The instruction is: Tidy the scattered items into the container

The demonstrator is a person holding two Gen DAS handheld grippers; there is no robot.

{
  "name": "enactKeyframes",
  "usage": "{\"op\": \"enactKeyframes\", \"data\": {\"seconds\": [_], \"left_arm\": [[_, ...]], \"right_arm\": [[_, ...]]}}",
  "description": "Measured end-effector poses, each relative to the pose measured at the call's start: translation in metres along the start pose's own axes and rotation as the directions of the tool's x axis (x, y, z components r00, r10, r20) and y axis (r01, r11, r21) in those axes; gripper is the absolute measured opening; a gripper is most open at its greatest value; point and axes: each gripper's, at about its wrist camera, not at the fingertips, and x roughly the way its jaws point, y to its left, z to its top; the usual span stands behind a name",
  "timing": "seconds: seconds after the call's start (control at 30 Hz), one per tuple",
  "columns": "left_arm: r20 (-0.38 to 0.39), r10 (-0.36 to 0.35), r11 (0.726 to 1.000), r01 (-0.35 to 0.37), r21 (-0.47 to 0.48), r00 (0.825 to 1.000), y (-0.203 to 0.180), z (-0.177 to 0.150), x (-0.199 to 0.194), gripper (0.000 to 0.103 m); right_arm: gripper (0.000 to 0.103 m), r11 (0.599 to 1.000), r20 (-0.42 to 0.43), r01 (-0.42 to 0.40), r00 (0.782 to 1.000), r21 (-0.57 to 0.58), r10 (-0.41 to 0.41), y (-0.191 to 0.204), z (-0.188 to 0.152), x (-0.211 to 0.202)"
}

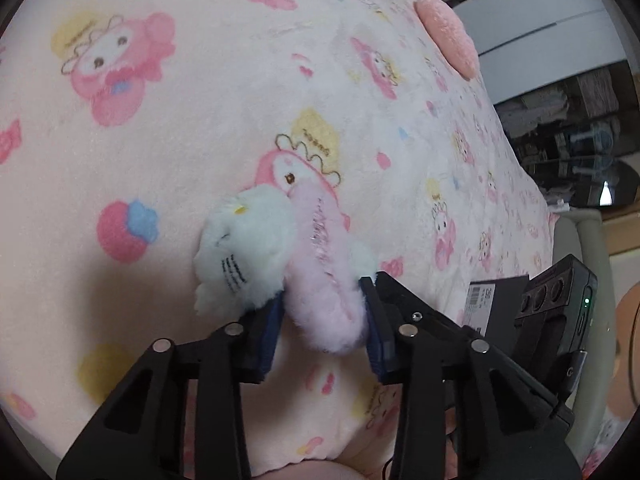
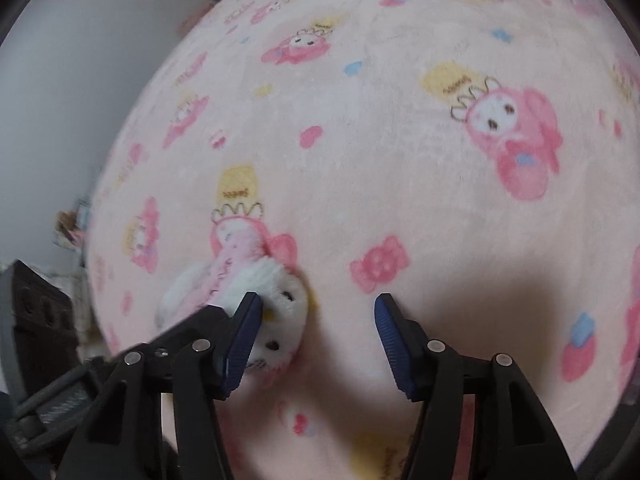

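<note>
Two hand-held grippers are in play, and only one has anything in it. My left hand-held gripper [image 1: 325,322] is clenched on the plush toy [image 1: 280,256] — its blue pads squeeze the pink fuzzy part, while the white head bulges out just beside the left pad. I judge I took the pink part because it is narrow enough to fit between the pads; the round white head would likely squash and slip. The plush toy looks to be at or just above the pink printed blanket [image 1: 200,120] on the bed; I cannot tell whether it is touching.

My right hand-held gripper [image 2: 316,332] is spread wide with nothing between its pads. From its own camera the plush toy [image 2: 280,312] sits just beside its left pad, partly behind it — close enough to steady the toy if the fur starts to slide, in my judgement.

Well apart from the plush toy, near the far edge of the blanket, lies a pink fluffy pad [image 1: 446,36], which I take to be another scattered item. The container does not show clearly in either view, so I cannot say where the toy must go.
</note>
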Motion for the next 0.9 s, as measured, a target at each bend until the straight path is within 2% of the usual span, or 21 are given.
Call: {"op": "enactKeyframes", "data": {"seconds": [0.07,0.1,0.17,0.2,0.23,0.27,0.4,0.5,0.53,0.7,0.9], "left_arm": [[-0.025,-0.043,0.999,0.043,0.007,0.999,-0.007,-0.008,-0.001,0.020],[-0.034,-0.058,0.998,0.058,0.014,0.998,-0.013,-0.013,-0.002,0.020],[-0.037,-0.054,0.997,0.056,0.059,0.998,-0.032,-0.028,-0.005,0.016],[-0.038,-0.050,0.995,0.053,0.079,0.998,-0.040,-0.035,-0.005,0.012],[-0.046,-0.054,0.994,0.058,0.096,0.998,-0.048,-0.043,-0.006,0.011],[-0.053,-0.059,0.992,0.064,0.109,0.997,-0.055,-0.050,-0.007,0.011],[-0.097,-0.047,0.984,0.063,0.167,0.994,-0.080,-0.076,-0.007,0.011],[-0.096,-0.040,0.976,0.060,0.208,0.995,-0.093,-0.085,-0.013,0.011],[-0.093,-0.039,0.974,0.059,0.220,0.995,-0.096,-0.088,-0.016,0.012],[-0.037,-0.014,0.976,0.022,0.215,0.999,-0.088,-0.083,-0.031,0.034],[0.049,-0.033,0.990,0.025,0.142,0.998,-0.058,-0.059,-0.046,0.042]], "right_arm": [[0.051,0.999,0.005,-0.021,1.000,0.044,0.021,-0.008,-0.008,-0.010],[0.051,0.998,0.009,-0.030,1.000,0.055,0.029,-0.011,-0.011,-0.016],[0.050,0.995,0.023,-0.062,0.998,0.075,0.060,-0.014,-0.022,-0.030],[0.045,0.994,0.035,-0.068,0.997,0.084,0.065,-0.016,-0.028,-0.039],[0.039,0.994,0.046,-0.067,0.997,0.089,0.063,-0.018,-0.032,-0.047],[0.038,0.994,0.065,-0.055,0.997,0.092,0.049,-0.021,-0.038,-0.059],[0.038,0.993,0.110,-0.044,0.993,0.111,0.032,-0.036,-0.050,-0.090],[0.038,0.995,0.132,-0.033,0.991,0.098,0.020,-0.039,-0.056,-0.108],[0.038,0.995,0.140,-0.030,0.990,0.091,0.017,-0.040,-0.058,-0.114],[0.038,0.998,0.156,0.033,0.987,0.047,-0.040,-0.032,-0.065,-0.125],[0.039,0.998,0.112,0.059,0.992,0.034,-0.063,-0.031,-0.066,-0.107]]}}
